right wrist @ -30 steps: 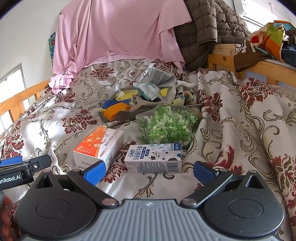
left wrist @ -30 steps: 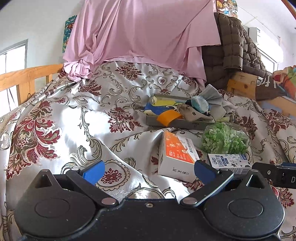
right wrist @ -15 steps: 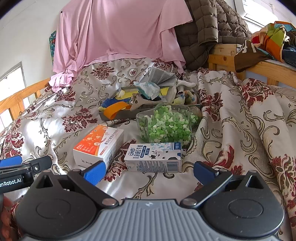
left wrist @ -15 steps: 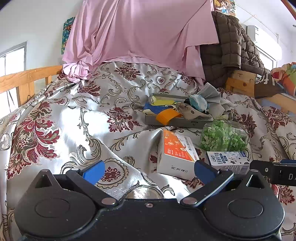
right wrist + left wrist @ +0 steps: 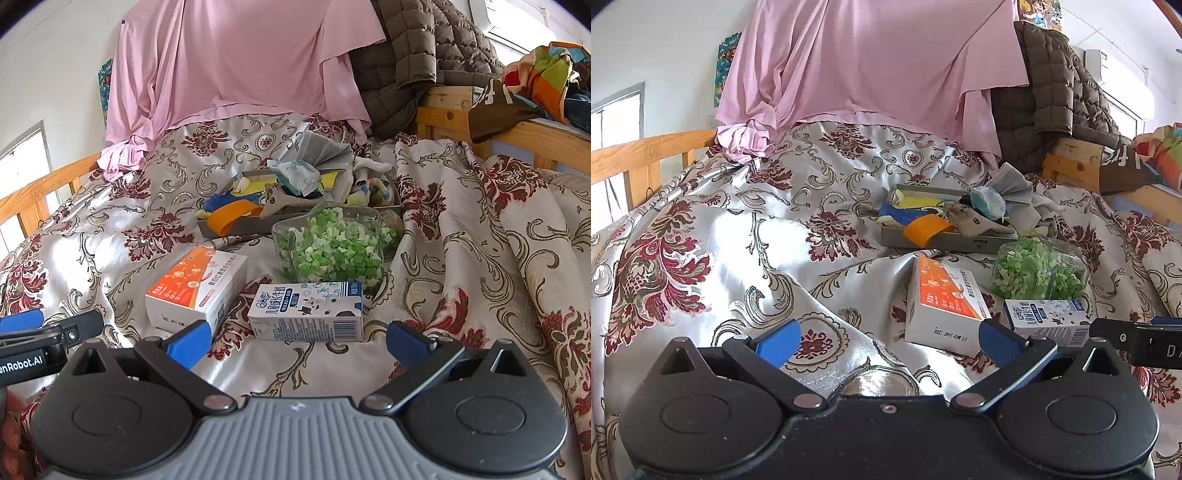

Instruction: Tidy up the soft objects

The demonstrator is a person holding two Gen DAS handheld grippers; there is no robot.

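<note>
Left gripper (image 5: pixel 888 341) hangs over the bed (image 5: pixel 738 236) with its blue fingers spread wide, nothing between them. Its view alone catches the air conditioner (image 5: pixel 1119 85) on the far right wall. Right gripper (image 5: pixel 297 341) is just as wide apart and empty; only its view shows the milk carton (image 5: pixel 306 314) whole, lying near, between the orange box (image 5: pixel 195 288) on the left and the clear container (image 5: pixel 332 247) of green bits beyond. Farther back, the grey tray (image 5: pixel 236 227) holds the soft objects (image 5: pixel 295 177): crumpled cloths, a mask, an orange band.
</note>
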